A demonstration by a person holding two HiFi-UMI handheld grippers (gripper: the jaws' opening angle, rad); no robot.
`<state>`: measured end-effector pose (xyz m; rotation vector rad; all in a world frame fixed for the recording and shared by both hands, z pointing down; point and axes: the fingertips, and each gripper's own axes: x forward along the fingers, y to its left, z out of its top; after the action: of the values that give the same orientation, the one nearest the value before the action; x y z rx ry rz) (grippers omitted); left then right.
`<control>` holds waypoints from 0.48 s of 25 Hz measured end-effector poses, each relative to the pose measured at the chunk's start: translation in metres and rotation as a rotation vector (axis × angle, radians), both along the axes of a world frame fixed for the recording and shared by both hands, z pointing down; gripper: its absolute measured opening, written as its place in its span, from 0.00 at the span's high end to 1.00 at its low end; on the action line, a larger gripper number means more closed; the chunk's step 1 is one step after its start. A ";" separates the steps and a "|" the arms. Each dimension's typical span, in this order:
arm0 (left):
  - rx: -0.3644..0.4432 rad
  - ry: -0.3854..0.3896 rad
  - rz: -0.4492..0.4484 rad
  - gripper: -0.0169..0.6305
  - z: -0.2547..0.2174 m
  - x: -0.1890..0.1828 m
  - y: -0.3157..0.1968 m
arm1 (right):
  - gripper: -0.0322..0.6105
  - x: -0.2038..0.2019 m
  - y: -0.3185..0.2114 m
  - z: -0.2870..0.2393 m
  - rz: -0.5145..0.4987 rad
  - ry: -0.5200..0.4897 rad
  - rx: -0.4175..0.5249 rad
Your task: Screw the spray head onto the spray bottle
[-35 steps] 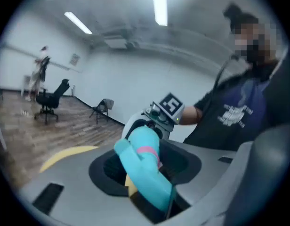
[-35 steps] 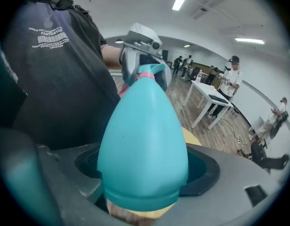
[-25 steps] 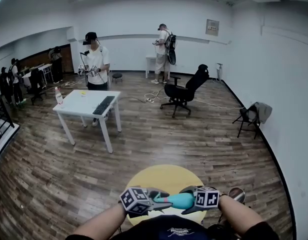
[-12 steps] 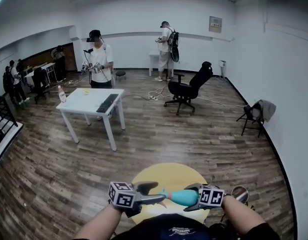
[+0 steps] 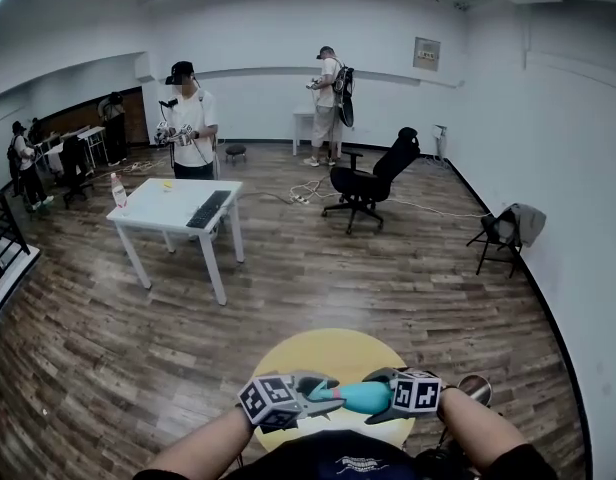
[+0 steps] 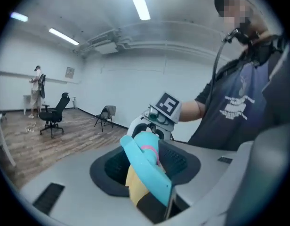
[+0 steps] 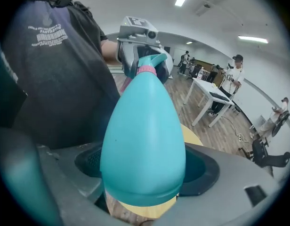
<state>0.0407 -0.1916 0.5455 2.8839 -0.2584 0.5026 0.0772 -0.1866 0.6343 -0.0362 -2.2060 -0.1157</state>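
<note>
Over the yellow round table [image 5: 333, 353], the teal spray bottle [image 5: 360, 398] lies roughly level between both grippers. My right gripper [image 5: 376, 404] is shut on the bottle's wide egg-shaped body [image 7: 144, 140], which fills the right gripper view. The teal spray head [image 6: 145, 161] with its pink collar [image 6: 149, 149] sits on the bottle's neck. My left gripper [image 6: 147, 168] has just been closing and holds the spray head between its jaws. From the right gripper view the left gripper [image 7: 138, 36] shows at the bottle's far end. The neck thread is hidden.
A white table [image 5: 178, 208] with a keyboard stands to the far left, with a person [image 5: 191, 123] behind it. A black office chair [image 5: 373, 173] is mid-room, a folding chair [image 5: 503, 233] by the right wall. More people stand at the back.
Half a second ago the left gripper had drawn back to the left with its jaws wide. It has since returned to the bottle's neck and closed on the spray head. The right gripper kept still.
</note>
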 end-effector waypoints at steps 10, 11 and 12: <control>-0.399 0.474 -0.297 0.43 -0.022 -0.096 -0.043 | 0.26 0.006 -0.006 -0.001 0.125 -0.113 -0.090; -0.365 0.386 -0.250 0.43 -0.015 -0.080 -0.036 | 0.26 0.001 -0.006 -0.002 0.104 -0.096 -0.069; -0.318 0.282 -0.191 0.43 -0.006 -0.059 -0.028 | 0.26 -0.004 -0.006 -0.004 0.079 -0.080 -0.047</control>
<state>-0.0186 -0.2195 0.5391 2.5448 -0.3664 0.0897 0.0730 -0.1930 0.6306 0.0300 -2.2864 -0.0212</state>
